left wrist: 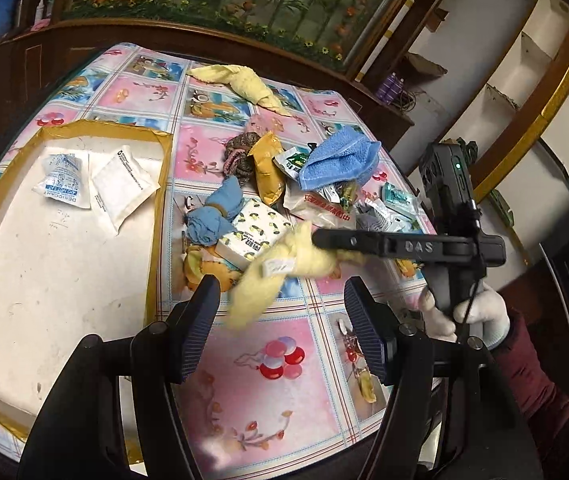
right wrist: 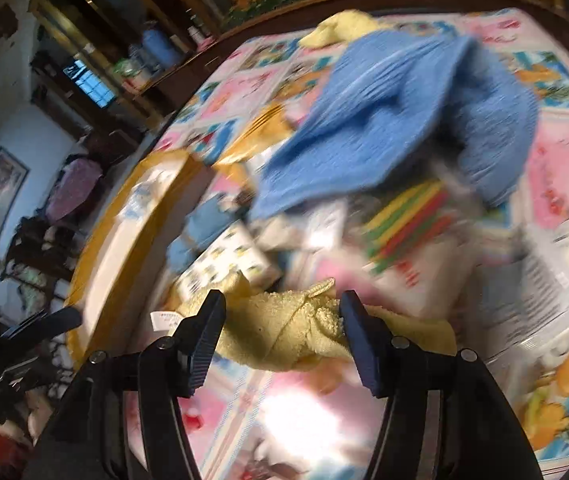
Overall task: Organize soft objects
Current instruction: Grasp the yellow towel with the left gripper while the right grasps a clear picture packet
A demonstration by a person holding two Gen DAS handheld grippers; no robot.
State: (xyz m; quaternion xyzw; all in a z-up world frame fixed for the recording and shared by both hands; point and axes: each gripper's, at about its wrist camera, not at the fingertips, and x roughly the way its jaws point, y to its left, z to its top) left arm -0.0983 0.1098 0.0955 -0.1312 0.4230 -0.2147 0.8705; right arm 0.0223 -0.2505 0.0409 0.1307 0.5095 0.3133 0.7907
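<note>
Jaws on the right gripper have the yellow towel bunched between them, and they're fairly wide apart around it, so I can't tell if they're actually squeezing it. It lies crosswise to the jaws, long axis running from one finger to the other, with its white tag poking out past the left one. From the left wrist view the same yellow towel hangs off the right gripper's tip, drooping down and toward the left jaws. Left gripper is wide open with nothing in it.

Just beyond the towel sits a lemon-print box, then a blue towel and a second yellow cloth farther out on the tabletop. Off to the left of the left jaws is a white tray with two desiccant packets.
</note>
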